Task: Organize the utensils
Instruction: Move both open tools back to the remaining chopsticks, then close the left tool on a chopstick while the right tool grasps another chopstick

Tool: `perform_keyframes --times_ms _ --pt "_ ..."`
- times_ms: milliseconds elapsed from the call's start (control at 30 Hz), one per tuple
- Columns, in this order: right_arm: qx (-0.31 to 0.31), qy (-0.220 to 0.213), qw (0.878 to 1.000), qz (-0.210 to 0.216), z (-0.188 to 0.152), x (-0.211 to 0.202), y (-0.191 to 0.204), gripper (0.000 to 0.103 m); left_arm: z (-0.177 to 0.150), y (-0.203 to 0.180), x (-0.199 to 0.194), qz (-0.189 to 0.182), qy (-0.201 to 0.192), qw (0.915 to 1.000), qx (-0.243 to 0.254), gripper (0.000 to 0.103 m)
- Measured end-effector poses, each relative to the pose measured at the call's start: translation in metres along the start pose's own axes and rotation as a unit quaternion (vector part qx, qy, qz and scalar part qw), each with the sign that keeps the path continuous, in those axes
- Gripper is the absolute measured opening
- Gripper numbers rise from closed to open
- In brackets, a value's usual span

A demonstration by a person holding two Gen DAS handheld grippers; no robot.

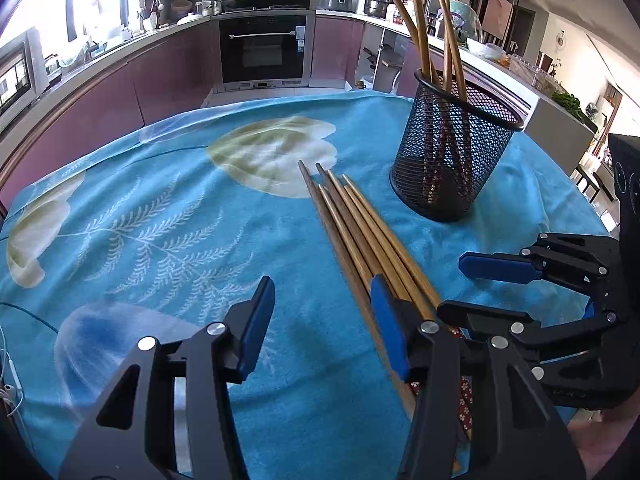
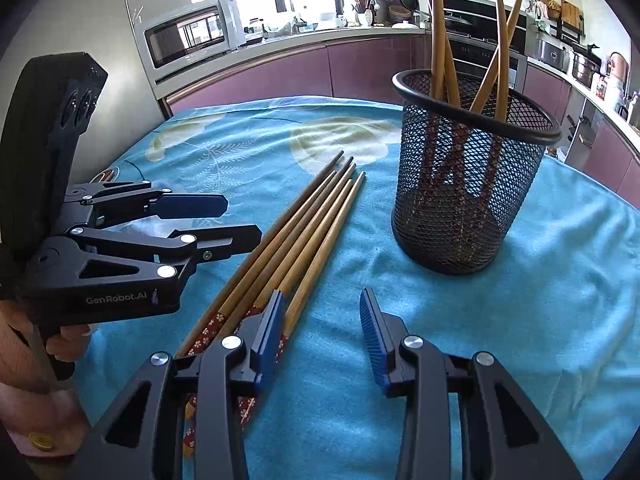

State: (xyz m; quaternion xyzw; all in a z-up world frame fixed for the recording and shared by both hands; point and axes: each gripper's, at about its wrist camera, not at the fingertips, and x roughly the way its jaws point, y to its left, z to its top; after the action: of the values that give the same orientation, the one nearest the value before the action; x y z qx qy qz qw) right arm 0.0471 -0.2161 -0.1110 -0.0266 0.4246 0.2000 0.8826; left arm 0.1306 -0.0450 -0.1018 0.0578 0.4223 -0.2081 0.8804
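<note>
From the left wrist camera I see my left gripper (image 1: pixel 320 320) spread wide with nothing between its blue pads, low over the blue cloth (image 1: pixel 160 220). Its right pad sits just against the near end of the loose chopsticks (image 1: pixel 352 224), a bundle of about five lying side by side, thin tips pointing away from me. Beyond them to the right stands the black mesh cup (image 1: pixel 452 156), upright, with several chopsticks already standing in it, leaning against the rim. My right gripper (image 1: pixel 472 288) shows at the right edge, also spread and holding nothing.

From the right wrist camera, the right gripper (image 2: pixel 324 336) is open — its left pad rests over the patterned red handle ends of the chopsticks (image 2: pixel 304 232), its right pad is over bare cloth (image 2: pixel 540 320). The mesh cup (image 2: pixel 472 172) is ahead and to the right, near the tips but apart from them. The left gripper (image 2: pixel 224 220) is off to the left, open, just beside the bundle.

I judge these sticks to be light, stiff and smooth — they will roll on the cloth and can swivel or slip in a pinch. I'd take one at a time across its width, at the thicker handle part near the pattern, where there is more to bite on. The cup looks light too, so a stick dropped in at a slant could tip it.
</note>
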Motion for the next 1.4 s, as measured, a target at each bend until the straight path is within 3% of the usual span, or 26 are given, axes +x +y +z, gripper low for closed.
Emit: perform_keyframes --times_ms 800,1133,1400 --pt "0.011 0.004 1.0 -0.001 -0.002 0.0 -0.01 0.035 0.008 0.003 0.017 0.008 0.02 0.9998 0.003 0.049" --pt "0.011 0.004 1.0 -0.012 0.006 0.006 -0.013 0.026 0.009 -0.002 0.018 -0.016 0.024 0.9995 0.009 0.024" --pt "0.013 0.003 1.0 -0.013 0.013 0.013 -0.013 0.025 0.022 0.005 0.031 -0.012 0.033 0.9994 -0.007 0.023"
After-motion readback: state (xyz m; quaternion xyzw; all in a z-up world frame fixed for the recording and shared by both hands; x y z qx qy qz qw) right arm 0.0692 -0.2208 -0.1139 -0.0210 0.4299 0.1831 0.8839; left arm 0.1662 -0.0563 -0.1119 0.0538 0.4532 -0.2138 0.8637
